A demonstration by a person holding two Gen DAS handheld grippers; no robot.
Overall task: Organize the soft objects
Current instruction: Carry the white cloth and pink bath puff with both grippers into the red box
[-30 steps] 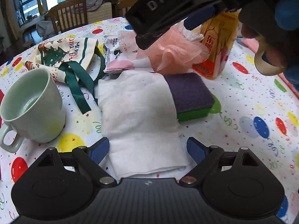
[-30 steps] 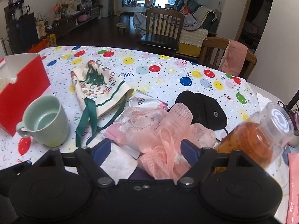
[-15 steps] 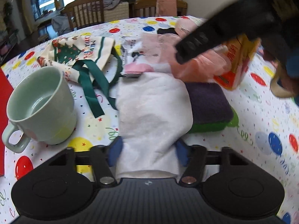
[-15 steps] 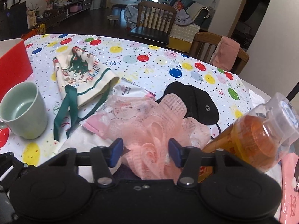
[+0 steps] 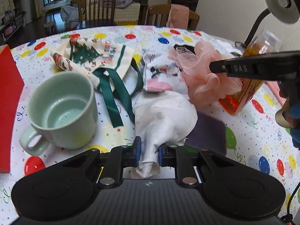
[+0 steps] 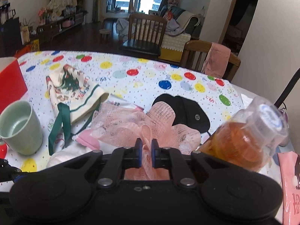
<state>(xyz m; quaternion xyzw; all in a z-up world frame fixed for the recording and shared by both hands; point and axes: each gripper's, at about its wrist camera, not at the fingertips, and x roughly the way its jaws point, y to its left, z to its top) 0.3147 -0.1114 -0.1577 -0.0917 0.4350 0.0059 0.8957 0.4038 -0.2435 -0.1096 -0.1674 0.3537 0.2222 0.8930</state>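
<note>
My left gripper is shut on the near end of a white cloth, which bunches up and lifts off the table. Under its right side lies a purple and green sponge. My right gripper is shut on a pink mesh bath pouf; the pouf also shows in the left wrist view, with the right gripper's body above it. A Christmas-print cloth bag with green ribbons lies at the back left, and it shows in the right wrist view.
A pale green mug stands left of the white cloth. A red box is at the far left. An orange drink bottle leans at the right. A black pouch and a pink and white packet lie behind the pouf.
Both grippers closed from open: the left onto the white cloth, gathering and lifting it; the right onto the pink pouf, which rose off the table.
</note>
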